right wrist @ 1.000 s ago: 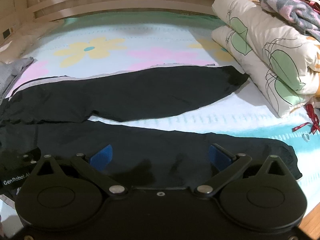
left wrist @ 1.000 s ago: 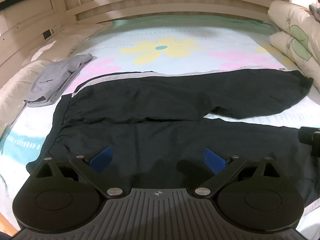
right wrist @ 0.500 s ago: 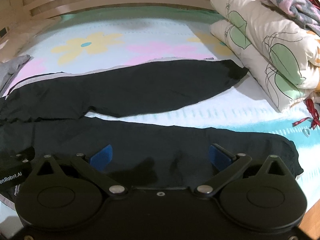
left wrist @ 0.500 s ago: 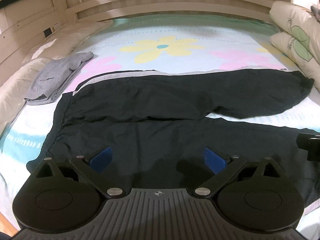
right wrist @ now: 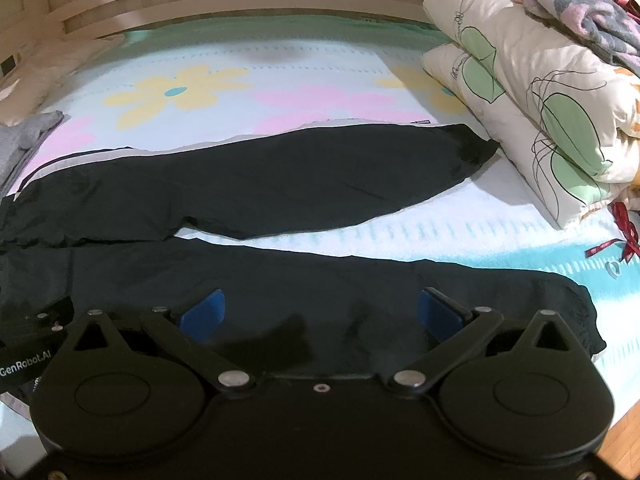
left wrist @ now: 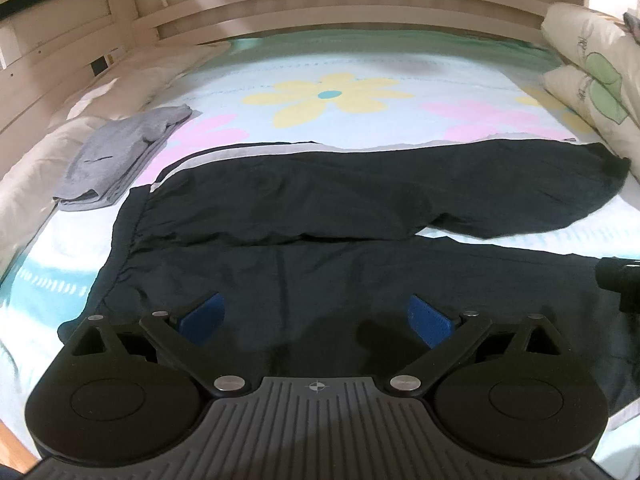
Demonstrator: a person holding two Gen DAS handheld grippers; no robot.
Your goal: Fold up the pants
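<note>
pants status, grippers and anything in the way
Left gripper and right gripper both open, holding nothing. Black pants spread flat on bed, legs apart, unfolded. Folded grey garment beside waistband; pillows by far cuff.

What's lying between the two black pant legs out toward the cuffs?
Nothing but bare floral bedsheet: a wedge of it separates the far pant leg from the near pant leg, widening toward the cuffs. The right wrist view shows it best.
</note>
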